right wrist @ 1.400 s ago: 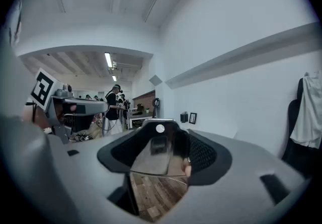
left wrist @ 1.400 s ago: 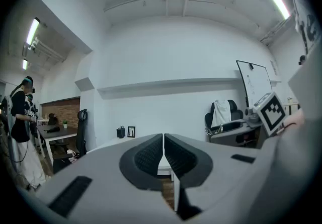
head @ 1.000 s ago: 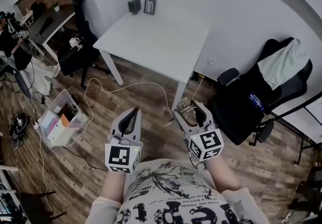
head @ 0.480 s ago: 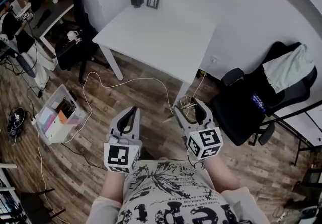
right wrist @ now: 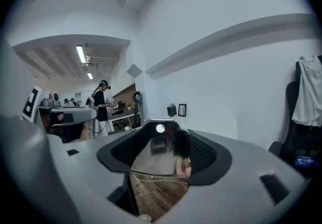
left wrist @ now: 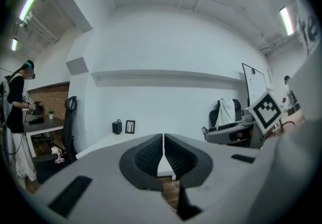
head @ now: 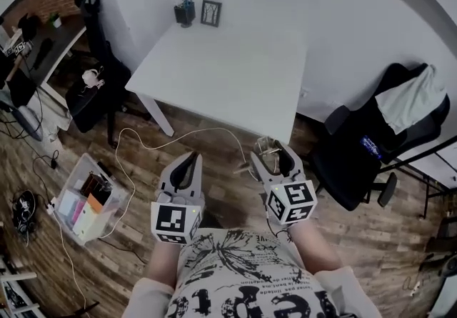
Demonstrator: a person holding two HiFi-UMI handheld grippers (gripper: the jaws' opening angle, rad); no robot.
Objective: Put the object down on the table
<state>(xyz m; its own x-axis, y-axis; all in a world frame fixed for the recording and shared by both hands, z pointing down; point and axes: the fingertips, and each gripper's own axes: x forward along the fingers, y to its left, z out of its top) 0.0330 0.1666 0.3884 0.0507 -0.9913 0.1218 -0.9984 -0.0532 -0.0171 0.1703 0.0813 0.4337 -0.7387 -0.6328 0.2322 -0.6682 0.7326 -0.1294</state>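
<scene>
Head view first: the white table (head: 228,73) sits ahead with a small picture frame (head: 211,13) and a dark pen holder (head: 184,12) at its far edge, and both grippers hang over the wood floor on the near side of it, short of the table's front edge. The left gripper (head: 191,159) is off the table's near-left leg, the right gripper (head: 270,157) just off its near-right corner, and a shiny see-through object (head: 265,146) sticks out of the right one, so it's in the air and not on the table. A white cable (head: 178,134) loops on the floor below the table's front edge, and a black office chair (head: 378,145) stands to the table's right. Left gripper view: the jaws are pressed together with nothing in them, pointing at the table, frame (left wrist: 130,127) and holder (left wrist: 117,127) at the back. Right gripper view: the jaws stand wide and are clamped on the shiny object (right wrist: 161,155), which fills the gap pad to pad and mirrors the room; the frame (right wrist: 181,110) shows beyond it.
</scene>
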